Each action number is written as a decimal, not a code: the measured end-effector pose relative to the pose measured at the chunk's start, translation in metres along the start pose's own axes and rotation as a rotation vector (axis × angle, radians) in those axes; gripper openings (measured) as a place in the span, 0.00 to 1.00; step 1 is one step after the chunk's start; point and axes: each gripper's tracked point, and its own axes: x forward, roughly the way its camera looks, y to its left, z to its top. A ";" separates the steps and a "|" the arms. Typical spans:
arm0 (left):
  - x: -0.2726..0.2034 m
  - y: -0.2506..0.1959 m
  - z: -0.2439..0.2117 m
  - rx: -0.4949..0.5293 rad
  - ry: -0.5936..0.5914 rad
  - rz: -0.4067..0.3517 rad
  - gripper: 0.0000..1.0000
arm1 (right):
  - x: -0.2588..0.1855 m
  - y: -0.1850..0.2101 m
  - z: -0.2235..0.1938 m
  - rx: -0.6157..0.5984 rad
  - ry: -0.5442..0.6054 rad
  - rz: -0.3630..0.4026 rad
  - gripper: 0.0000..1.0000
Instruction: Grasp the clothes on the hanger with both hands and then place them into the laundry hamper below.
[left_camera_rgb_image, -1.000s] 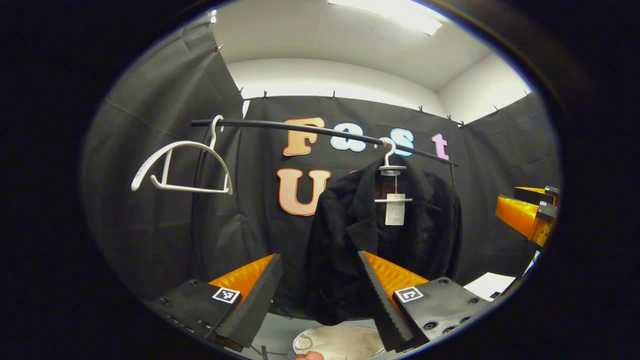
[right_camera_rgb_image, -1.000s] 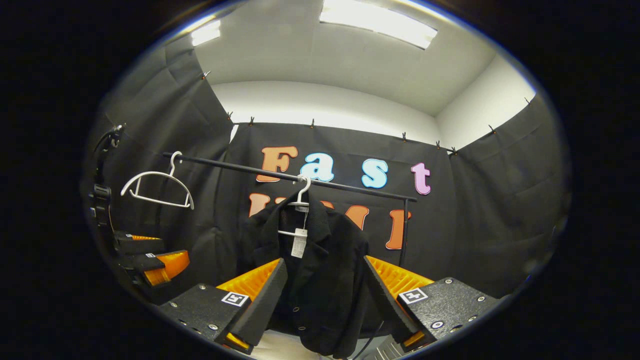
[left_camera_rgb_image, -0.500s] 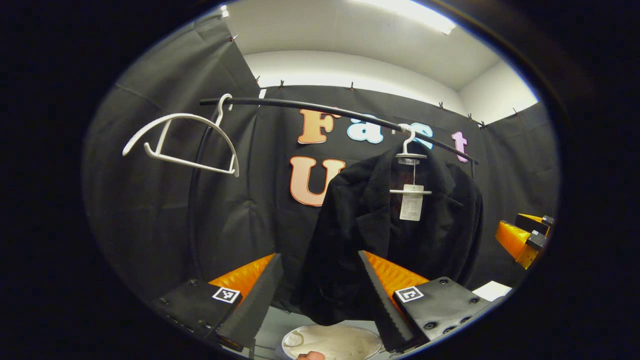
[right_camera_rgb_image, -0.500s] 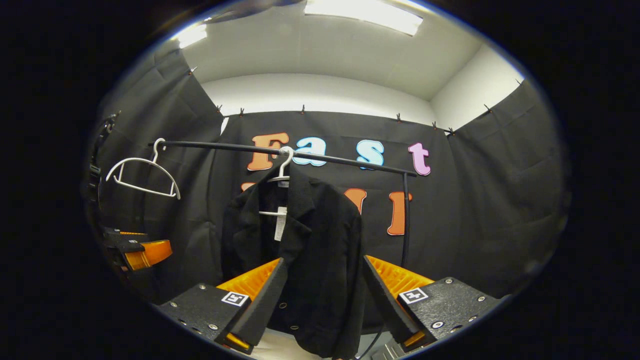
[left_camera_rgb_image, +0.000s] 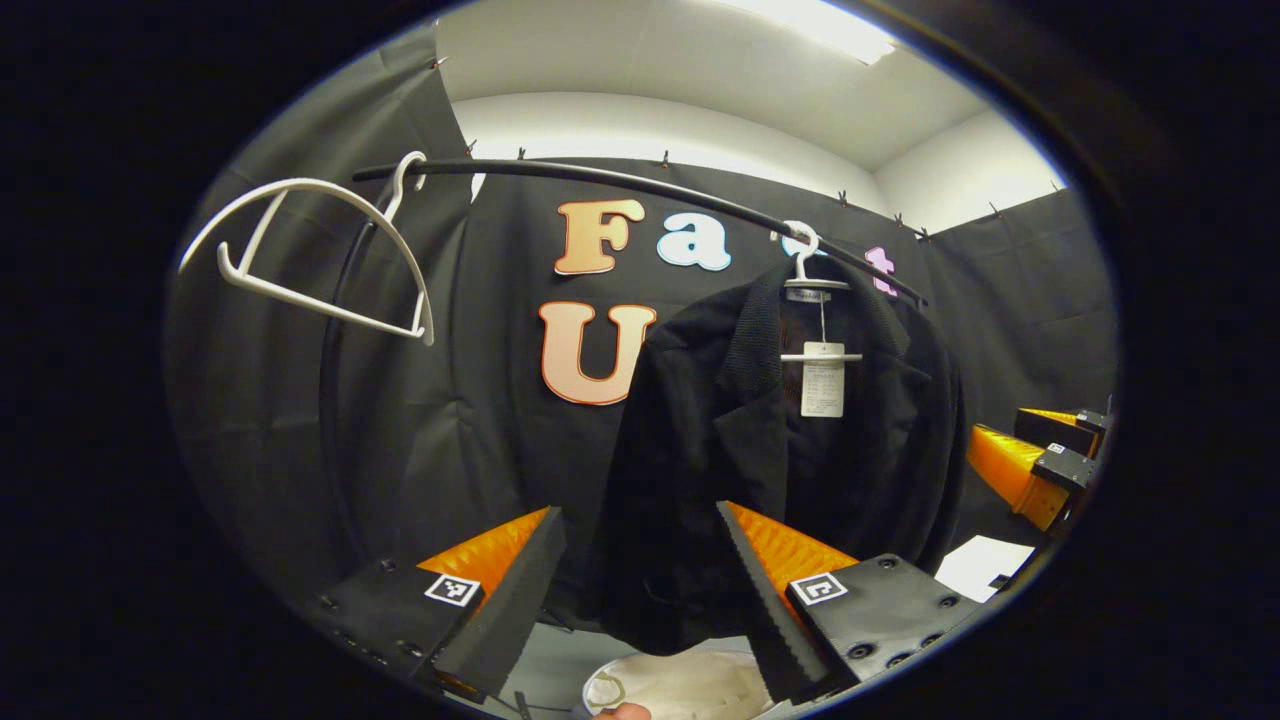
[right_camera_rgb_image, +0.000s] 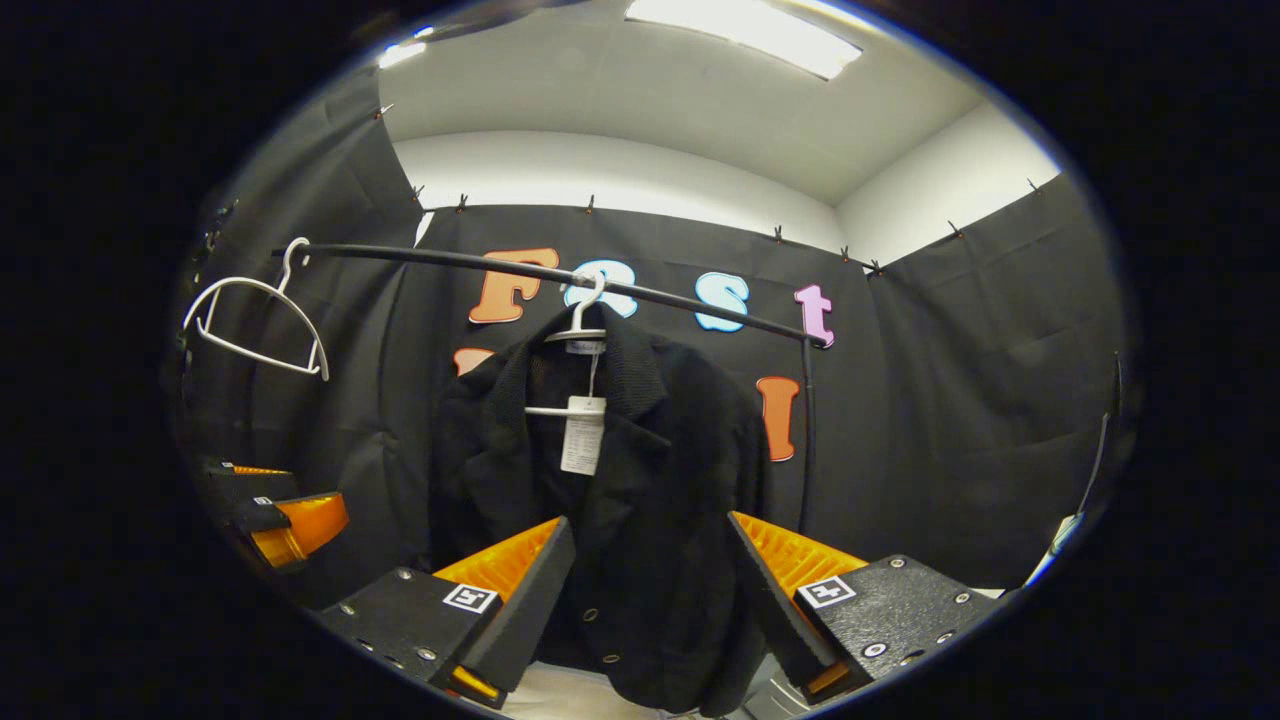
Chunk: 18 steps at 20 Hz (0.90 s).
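Note:
A black jacket (left_camera_rgb_image: 760, 460) with a white tag hangs on a white hanger (left_camera_rgb_image: 805, 262) from the black rail (left_camera_rgb_image: 600, 180). In the right gripper view the same jacket (right_camera_rgb_image: 620, 500) hangs straight ahead. My left gripper (left_camera_rgb_image: 640, 590) stands open in front of the jacket's lower left part, not touching it. My right gripper (right_camera_rgb_image: 650, 595) is open too, short of the jacket's hem. The pale laundry hamper (left_camera_rgb_image: 680, 685) lies below the jacket. The right gripper (left_camera_rgb_image: 1035, 460) shows far right in the left gripper view; the left gripper (right_camera_rgb_image: 285, 510) shows far left in the right gripper view.
An empty white hanger (left_camera_rgb_image: 310, 240) hangs at the rail's left end, and the right gripper view has it (right_camera_rgb_image: 255, 320) at upper left. The rail's upright post (right_camera_rgb_image: 805, 430) stands right of the jacket. Black cloth walls close the booth. A white sheet (left_camera_rgb_image: 985, 565) lies low right.
Both grippers have come closer to the jacket, which looks larger now. In the right gripper view the jacket has shifted toward the middle. Both stay open.

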 end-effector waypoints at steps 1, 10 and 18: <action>0.000 0.008 0.001 -0.001 -0.005 -0.005 0.96 | 0.013 0.014 -0.007 0.017 0.014 -0.001 0.93; -0.014 0.038 0.004 0.013 -0.047 0.032 0.96 | 0.129 -0.003 -0.091 -0.008 0.131 -0.185 0.94; -0.004 0.036 0.004 0.015 -0.067 0.045 0.96 | 0.122 -0.066 -0.096 -0.017 0.146 -0.218 0.46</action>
